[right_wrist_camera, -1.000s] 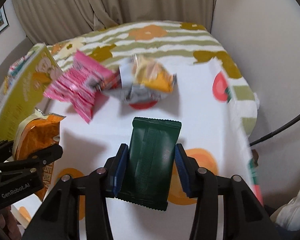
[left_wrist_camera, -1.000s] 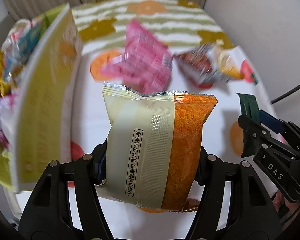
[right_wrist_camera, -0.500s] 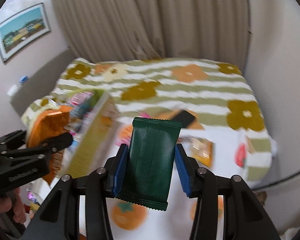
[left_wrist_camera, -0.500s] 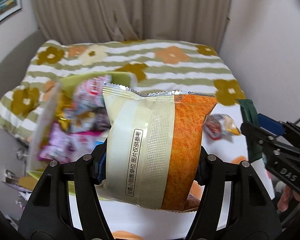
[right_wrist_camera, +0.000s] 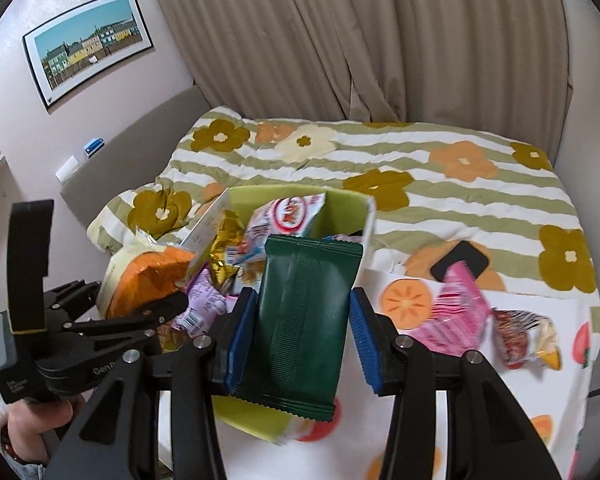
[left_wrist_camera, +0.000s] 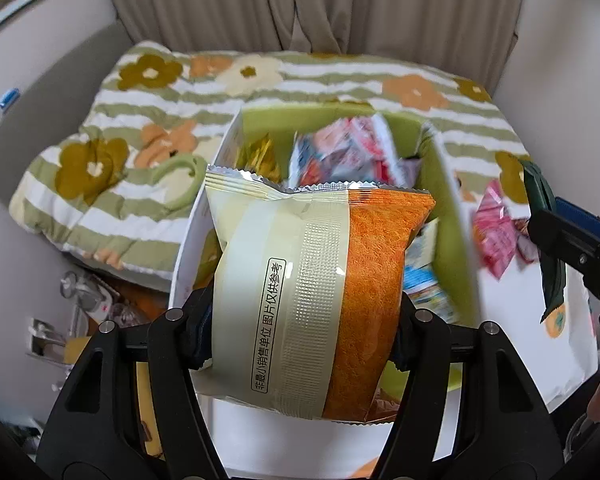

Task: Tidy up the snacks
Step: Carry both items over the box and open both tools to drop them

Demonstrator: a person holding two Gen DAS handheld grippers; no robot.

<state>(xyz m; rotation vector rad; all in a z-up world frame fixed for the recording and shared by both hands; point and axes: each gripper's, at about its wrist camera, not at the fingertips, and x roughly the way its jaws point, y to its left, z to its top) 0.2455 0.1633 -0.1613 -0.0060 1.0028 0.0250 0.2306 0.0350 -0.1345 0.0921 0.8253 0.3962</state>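
**A:** Item one, the green box [left_wrist_camera: 448, 216], open-topped, part full of packets, standing at the white counter's [right_wrist_camera: 540, 400] left edge against the bed [right_wrist_camera: 380, 152]. How does it handle?

**B:** Thin card walls, I'd judge; they'll flex if you knock them. Come in from above.

**A:** Item two, the orange-and-cream packet [left_wrist_camera: 320, 288].

**B:** Your left tool [left_wrist_camera: 300, 328] is clamped on its lower half, holding it upright just over the box's near wall. Puffy, light, slick film, contents probably crushable. Grip by the body, gently.

**A:** Item three, the dark green packet [right_wrist_camera: 306, 328].

**B:** Your right tool [right_wrist_camera: 300, 340] pinches it across its middle, above the box's near right corner. Flat, stiffer, light; its ridged seams give purchase.

**A:** Remainder?

**B:** A pink packet [right_wrist_camera: 456, 312] and a red-and-yellow packet [right_wrist_camera: 524, 336] lie loose on the counter's right half. Soft, crinkly; take them by the body.
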